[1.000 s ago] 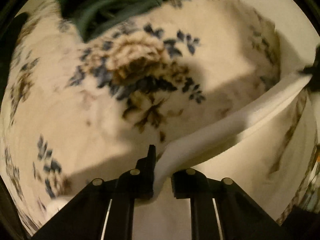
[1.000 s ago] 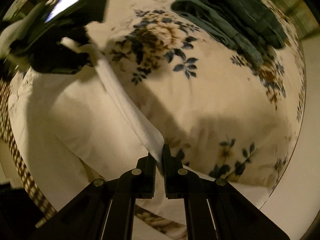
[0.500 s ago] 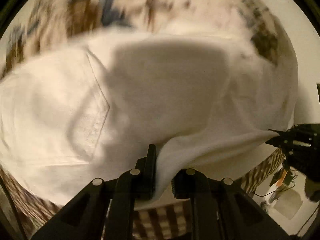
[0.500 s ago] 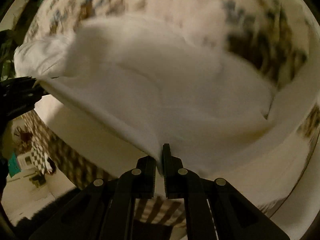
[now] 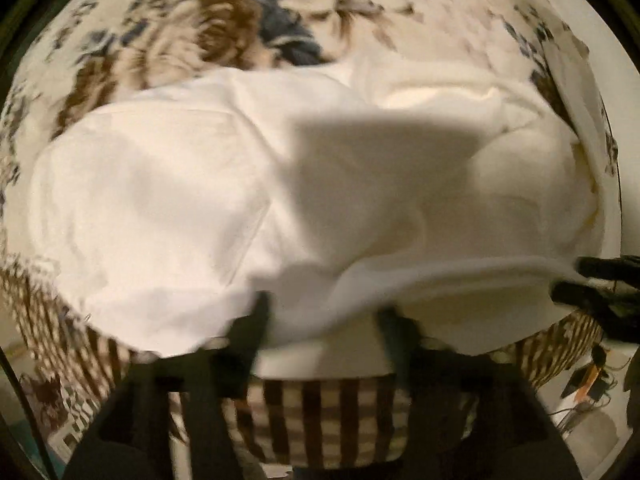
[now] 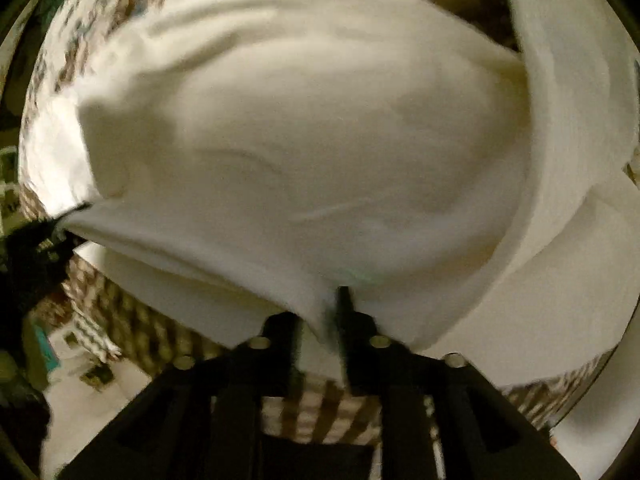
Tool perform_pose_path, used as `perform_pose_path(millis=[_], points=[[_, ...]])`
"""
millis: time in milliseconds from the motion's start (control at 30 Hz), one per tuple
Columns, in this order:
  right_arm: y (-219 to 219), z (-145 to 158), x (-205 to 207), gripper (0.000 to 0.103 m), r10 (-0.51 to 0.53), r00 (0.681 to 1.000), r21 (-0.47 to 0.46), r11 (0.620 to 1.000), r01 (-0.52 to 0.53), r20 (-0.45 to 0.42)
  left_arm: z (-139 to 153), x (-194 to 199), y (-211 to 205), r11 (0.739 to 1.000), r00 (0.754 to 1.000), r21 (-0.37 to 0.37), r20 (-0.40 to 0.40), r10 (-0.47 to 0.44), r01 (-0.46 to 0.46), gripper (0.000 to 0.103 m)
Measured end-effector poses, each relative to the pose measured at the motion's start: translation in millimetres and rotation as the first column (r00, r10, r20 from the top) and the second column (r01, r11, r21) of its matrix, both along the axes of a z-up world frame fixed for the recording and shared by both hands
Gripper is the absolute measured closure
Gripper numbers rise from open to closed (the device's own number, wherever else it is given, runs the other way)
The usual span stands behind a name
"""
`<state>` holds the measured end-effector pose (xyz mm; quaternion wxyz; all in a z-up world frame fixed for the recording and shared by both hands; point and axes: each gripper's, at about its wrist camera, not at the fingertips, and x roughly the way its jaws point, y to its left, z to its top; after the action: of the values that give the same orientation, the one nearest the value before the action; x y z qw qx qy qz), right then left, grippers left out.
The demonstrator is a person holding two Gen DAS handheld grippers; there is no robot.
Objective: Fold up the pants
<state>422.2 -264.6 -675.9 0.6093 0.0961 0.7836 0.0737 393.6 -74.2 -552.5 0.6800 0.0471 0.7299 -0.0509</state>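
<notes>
A: Item one, the pants point(image 5: 168, 208)?

B: White, spread in a broad layer over a floral cover point(image 5: 208, 44), cream with brown and blue flowers. Near hem lifted off the layer beneath, sagging between the two tools. In the right wrist view the pants point(image 6: 320, 128) fill most of the frame, with one band of cloth running up the right side.

A: Item two, the left gripper point(image 5: 324, 320)?

B: Black, blurred. Its two fingers stand well apart on either side of the lifted hem, and the white cloth hangs down into the gap between them. Whether they bear on the cloth cannot be told through the blur. From the other camera the left gripper point(image 6: 60, 220) shows dark at the far left, at the corner of the hem.

A: Item three, the right gripper point(image 6: 330, 312)?

B: Black, fingers drawn nearly together, clamped on the hem's edge, cloth pinched between them. In the left wrist view the right gripper point(image 5: 592, 280) sits at the right margin, at the opposite end of the raised hem.

A: Anything under the cover?

B: A brown-and-cream checked cloth point(image 5: 316, 412) hanging below the cover's near edge. Floor clutter beyond, too small to identify.
</notes>
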Motion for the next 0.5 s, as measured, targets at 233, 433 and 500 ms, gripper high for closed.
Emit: perform_pose_path(millis=[233, 433, 500], points=[[-14, 53, -1, 0.000, -0.106, 0.992, -0.099, 0.989, 0.113, 0.075, 45, 11, 8, 0.990, 0.985, 0.030, 0.106, 0.134, -0.138, 0.024], [-48, 67, 36, 0.001, -0.107, 0.980, -0.253, 0.956, 0.147, 0.166, 32, 33, 12, 0.988, 0.978, 0.045, 0.160, 0.137, -0.146, 0.024], [-65, 62, 54, 0.001, -0.144, 0.973, -0.271, 0.944, 0.190, 0.182, 24, 47, 13, 0.987, 0.976, 0.059, 0.169, 0.140, -0.151, 0.024]])
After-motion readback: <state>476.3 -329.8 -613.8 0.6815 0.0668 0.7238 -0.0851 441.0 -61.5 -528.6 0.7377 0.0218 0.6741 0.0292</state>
